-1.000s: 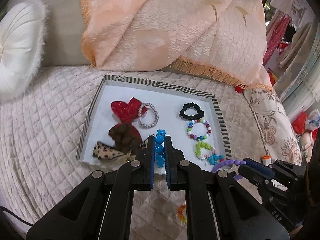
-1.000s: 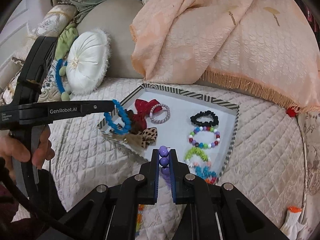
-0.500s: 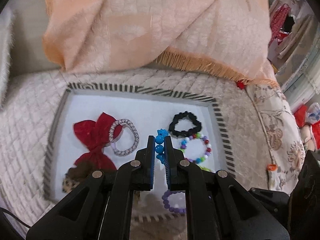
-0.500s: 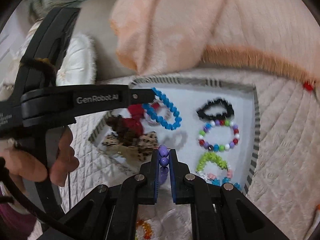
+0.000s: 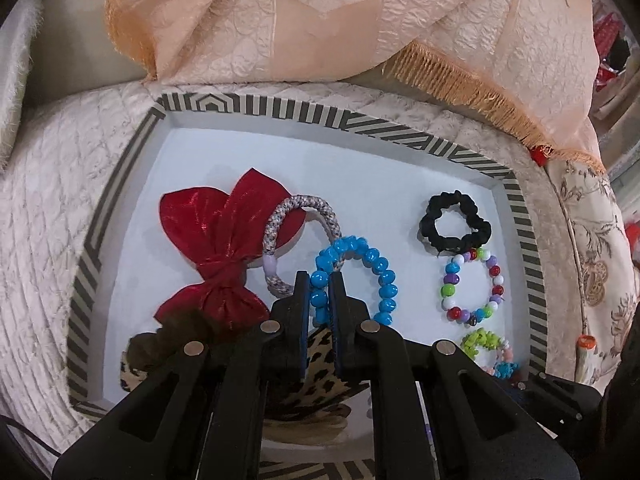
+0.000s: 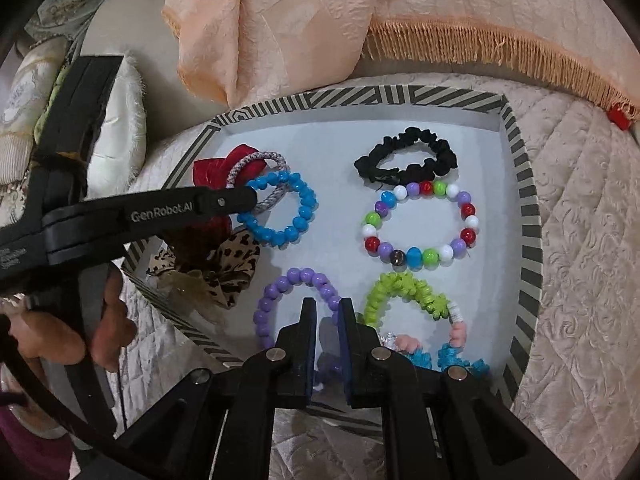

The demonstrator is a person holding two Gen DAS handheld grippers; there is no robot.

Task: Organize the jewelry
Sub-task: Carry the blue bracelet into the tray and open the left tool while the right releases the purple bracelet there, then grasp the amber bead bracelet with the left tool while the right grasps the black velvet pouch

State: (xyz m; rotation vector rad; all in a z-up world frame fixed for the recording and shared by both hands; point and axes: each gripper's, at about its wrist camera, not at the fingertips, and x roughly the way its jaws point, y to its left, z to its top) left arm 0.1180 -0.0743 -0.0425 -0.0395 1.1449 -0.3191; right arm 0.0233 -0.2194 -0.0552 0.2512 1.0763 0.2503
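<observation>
Quilted bed w/ a peach fringed throw (image 6: 304, 20) behind; striped-rim tray (image 6: 524, 216) sits on the quilt. Left gripper (image 5: 319, 300), jaws clamped on the blue bead bracelet (image 5: 360, 276), holds it over the tray's left-middle, loop plane near flat, long axis running away from the jaws, overlapping the grey braided hair tie (image 5: 280, 236); a release here could tangle the two. Right gripper (image 6: 327, 312), jaws slightly apart, straddles the purple bead bracelet (image 6: 296, 300) lying in the tray's near part; can't tell if still pinched, so lifting may drag it out.
</observation>
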